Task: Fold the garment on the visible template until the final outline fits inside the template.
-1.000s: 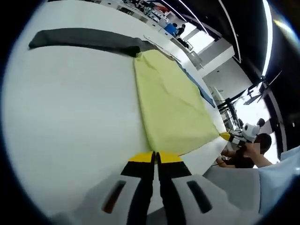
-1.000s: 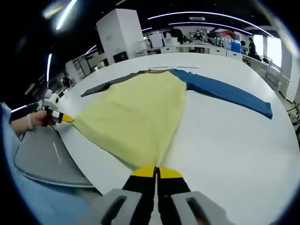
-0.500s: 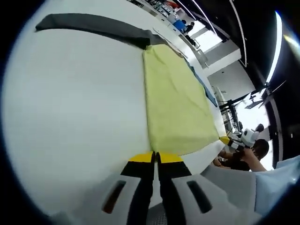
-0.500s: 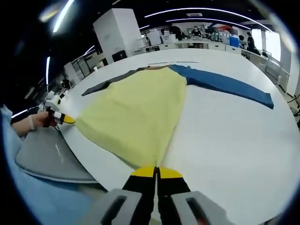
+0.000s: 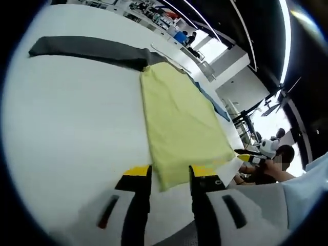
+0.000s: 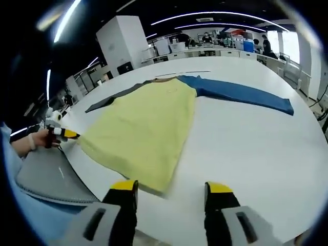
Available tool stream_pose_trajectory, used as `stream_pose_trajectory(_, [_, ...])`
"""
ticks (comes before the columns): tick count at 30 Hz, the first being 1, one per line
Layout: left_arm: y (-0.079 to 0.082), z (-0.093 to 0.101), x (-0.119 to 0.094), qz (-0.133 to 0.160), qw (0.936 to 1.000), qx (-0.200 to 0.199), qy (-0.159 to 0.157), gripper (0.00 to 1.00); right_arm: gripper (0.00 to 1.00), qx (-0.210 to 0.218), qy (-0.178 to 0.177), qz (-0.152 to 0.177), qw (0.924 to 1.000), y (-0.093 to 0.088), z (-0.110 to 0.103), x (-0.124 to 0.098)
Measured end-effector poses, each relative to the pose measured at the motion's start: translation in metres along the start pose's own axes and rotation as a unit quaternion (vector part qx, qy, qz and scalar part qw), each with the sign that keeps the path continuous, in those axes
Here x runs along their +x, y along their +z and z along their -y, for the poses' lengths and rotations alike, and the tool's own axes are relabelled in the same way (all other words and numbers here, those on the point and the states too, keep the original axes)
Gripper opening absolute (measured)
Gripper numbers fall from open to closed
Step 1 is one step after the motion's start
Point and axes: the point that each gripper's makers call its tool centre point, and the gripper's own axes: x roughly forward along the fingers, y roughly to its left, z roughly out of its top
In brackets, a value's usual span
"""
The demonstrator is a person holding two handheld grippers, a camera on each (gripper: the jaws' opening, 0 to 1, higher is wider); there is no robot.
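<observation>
A long-sleeved garment lies flat on the white table (image 5: 66, 118). Its yellow body (image 5: 179, 120) (image 6: 146, 128) runs away from me, with a dark grey sleeve (image 5: 87, 47) (image 6: 110, 102) on one side and a blue sleeve (image 6: 241, 92) (image 5: 214, 101) on the other. My left gripper (image 5: 169, 174) is open, and one hem corner lies loose between its jaws. My right gripper (image 6: 171, 187) is open too, with the other hem corner on the table between its jaws. Each gripper's yellow tip appears in the other's view, the right gripper (image 5: 246, 158) and the left gripper (image 6: 69, 134).
The table edge (image 6: 77, 164) runs close under both grippers, with a person's grey lap (image 6: 46, 174) and a hand (image 6: 33, 141) beside it. Bare white tabletop (image 6: 256, 148) spreads right of the garment. Desks and people stand far behind.
Both grippers were shut on the hem corners and have now opened, dropping the hem onto the table. The views have shifted a little with the hands.
</observation>
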Motion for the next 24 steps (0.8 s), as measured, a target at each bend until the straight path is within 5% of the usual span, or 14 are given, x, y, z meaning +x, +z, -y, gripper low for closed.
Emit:
stream_pose_trajectory(3, [0.005, 0.005, -0.001, 0.014, 0.9998, 0.004, -0.010, 0.51, 0.67, 0.006, -0.012, 0.010, 0.9999, 0.001, 0.006, -0.002])
stream_pose_trajectory(8, [0.007, 0.005, 0.000, 0.020, 0.9997, 0.009, -0.011, 0.58, 0.68, 0.013, -0.022, 0.005, 0.9997, -0.002, 0.012, -0.003])
stream_pose_trajectory(24, [0.003, 0.005, 0.002, 0.017, 0.9997, 0.008, -0.011, 0.54, 0.65, 0.003, -0.012, 0.002, 0.9999, -0.001, 0.008, 0.002])
